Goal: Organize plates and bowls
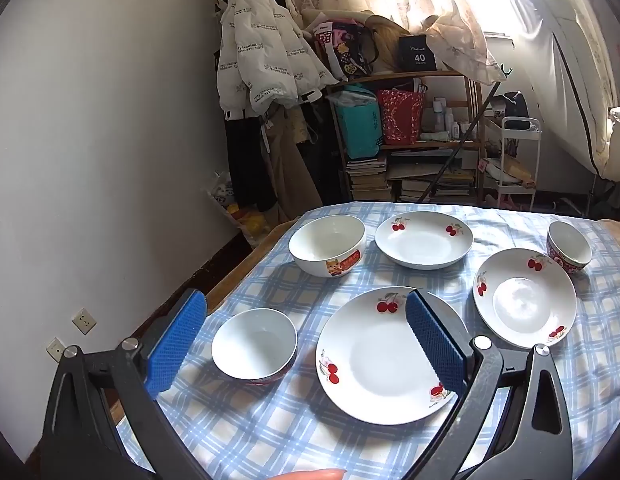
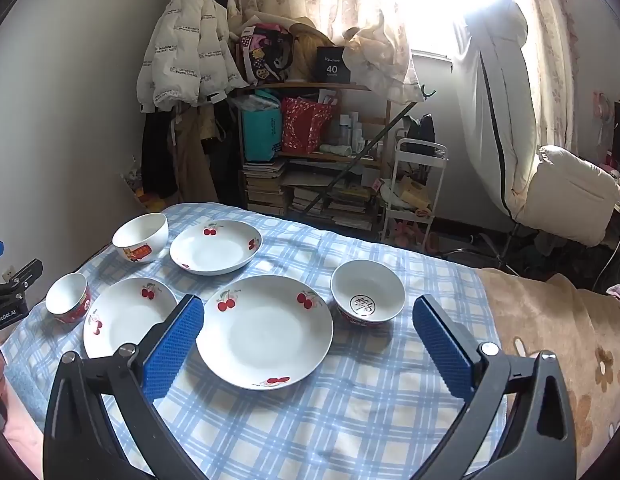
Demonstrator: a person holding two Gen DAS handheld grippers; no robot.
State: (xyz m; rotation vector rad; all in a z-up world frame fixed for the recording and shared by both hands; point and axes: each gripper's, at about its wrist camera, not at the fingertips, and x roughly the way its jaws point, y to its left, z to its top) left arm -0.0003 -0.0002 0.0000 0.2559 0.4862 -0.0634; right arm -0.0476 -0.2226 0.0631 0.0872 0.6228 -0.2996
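The left gripper (image 1: 306, 340) hangs wide open, empty, above a small bowl (image 1: 254, 344) and a cherry plate (image 1: 383, 356) at lower centre. The right gripper (image 2: 308, 344) gapes too, holding nothing, over the largest plate (image 2: 264, 332). The left tool, at the right view's left edge, reads "GenRobot.AI". A black box (image 2: 331, 65) on the shelf (image 2: 310, 87) (upper centre) reads "40". All dishes sit on the checked worktop (image 2: 349, 420).
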